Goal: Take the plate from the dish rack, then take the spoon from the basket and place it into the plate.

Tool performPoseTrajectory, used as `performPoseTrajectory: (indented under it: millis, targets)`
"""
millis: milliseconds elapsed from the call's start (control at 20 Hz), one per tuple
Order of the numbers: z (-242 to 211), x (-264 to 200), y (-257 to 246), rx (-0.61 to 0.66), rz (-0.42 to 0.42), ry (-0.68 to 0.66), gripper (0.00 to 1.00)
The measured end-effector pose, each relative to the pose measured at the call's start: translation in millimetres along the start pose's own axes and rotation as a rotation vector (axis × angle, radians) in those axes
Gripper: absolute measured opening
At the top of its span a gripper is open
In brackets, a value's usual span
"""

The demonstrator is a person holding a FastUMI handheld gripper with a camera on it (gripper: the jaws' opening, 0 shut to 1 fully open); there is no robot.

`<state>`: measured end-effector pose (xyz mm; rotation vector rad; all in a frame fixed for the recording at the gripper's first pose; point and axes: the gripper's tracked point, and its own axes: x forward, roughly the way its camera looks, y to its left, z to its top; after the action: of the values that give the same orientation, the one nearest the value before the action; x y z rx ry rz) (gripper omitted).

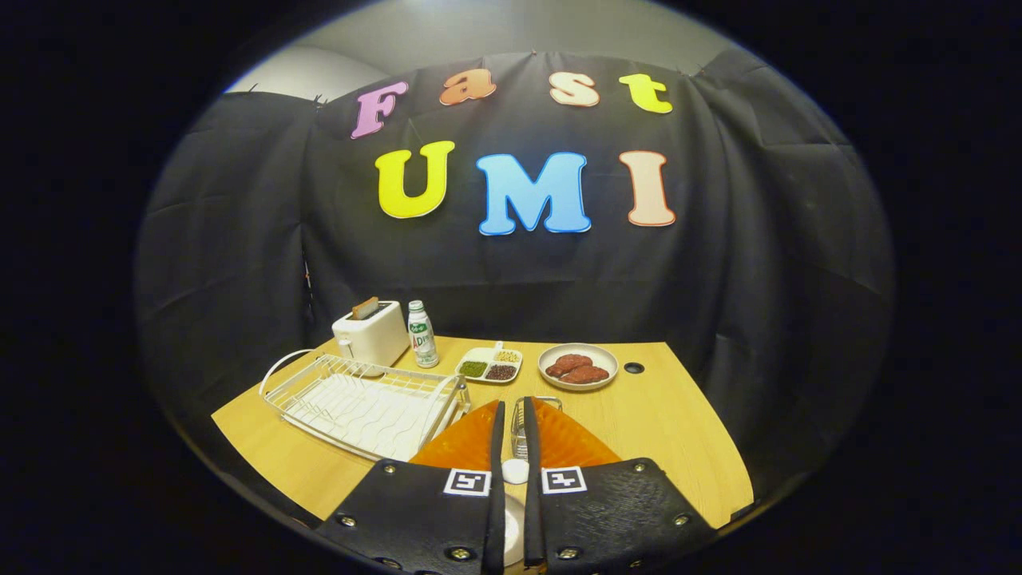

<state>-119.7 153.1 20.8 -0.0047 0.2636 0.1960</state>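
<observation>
The gripper (511,435) sits at the bottom centre of the frame, its jaws drawn close together with only a narrow slot between them. In that slot a white spoon (515,471) is visible: a small rounded white part between the two square markers and a further white part lower down; both jaws appear to press on it, though the contact surfaces are partly hidden. Directly beyond the fingertips, at lower centre, stands a small wire mesh basket (523,423) with a metal rim. An orange ribbed plate (467,439) lies on the table (663,415) under and on both sides of the jaws, with the basket at its far edge. Left of centre, a white wire dish rack (363,399) with a curved handle rests on the light wooden table, its slots holding no plate. Behind the rack, at middle left, are a white toaster (370,333) with a brown slice in its slot and, just beside it on the right, a white bottle with a green label (421,334). At middle centre lies a white divided tray of grains (489,365), and just right of it a round white bowl holding brown pieces (578,366)
</observation>
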Motion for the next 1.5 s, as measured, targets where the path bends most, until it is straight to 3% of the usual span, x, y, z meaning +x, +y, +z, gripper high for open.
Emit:
performPoseTrajectory:
  millis: [350,950,1150,1300,1350,1500]
  targets:
    - [-52.6,15.7,41.3,-0.041,0.128,0.127,0.09]
    - [-81.8,36.9,89.7,-0.098,0.276,0.188,0.09]
    - [-87.9,38.0,102.7,-0.148,0.332,0.188,0.15]
    - [-83.5,33.8,95.7,-0.157,0.333,0.175,0.19]
    - [-84.8,36.5,92.1,-0.154,0.323,0.178,0.29]
    - [-66.6,35.9,71.3,-0.132,0.277,0.144,0.29]
